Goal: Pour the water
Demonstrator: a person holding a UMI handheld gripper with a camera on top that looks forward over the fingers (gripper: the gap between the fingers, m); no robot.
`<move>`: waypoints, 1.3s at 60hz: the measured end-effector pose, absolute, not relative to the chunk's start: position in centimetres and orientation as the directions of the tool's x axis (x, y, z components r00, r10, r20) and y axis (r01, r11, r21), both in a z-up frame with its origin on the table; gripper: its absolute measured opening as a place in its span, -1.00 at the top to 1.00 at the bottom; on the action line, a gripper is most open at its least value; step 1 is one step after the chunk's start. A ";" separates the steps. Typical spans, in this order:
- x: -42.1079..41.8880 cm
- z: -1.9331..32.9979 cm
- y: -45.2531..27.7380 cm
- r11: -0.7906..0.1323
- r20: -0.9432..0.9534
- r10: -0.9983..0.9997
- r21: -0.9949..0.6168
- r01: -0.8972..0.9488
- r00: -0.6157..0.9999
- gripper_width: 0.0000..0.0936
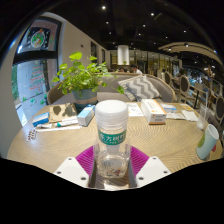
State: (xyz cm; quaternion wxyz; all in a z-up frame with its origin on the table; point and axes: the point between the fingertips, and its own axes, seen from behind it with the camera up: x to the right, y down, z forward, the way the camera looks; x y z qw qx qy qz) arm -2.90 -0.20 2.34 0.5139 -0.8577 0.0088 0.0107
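Note:
A clear plastic water bottle [111, 140] with a white cap and a green label stands upright between my gripper's [111, 160] fingers. Both magenta pads [86, 158] press against the bottle's lower body, so the gripper is shut on it. The bottle's base shows between the fingers, above the wooden table [60, 145]. A pale green cup [207, 141] stands on the table to the right of the bottle, beyond the right finger.
A potted green plant [83, 78] stands at the back left of the table. A tissue box [154, 111], books [62, 112] and papers [183, 112] lie beyond the bottle. Café chairs and tables fill the room behind.

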 end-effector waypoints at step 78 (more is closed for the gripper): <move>20.2 18.6 -4.0 -0.272 -0.840 -0.098 0.539 -0.797 -0.534 0.11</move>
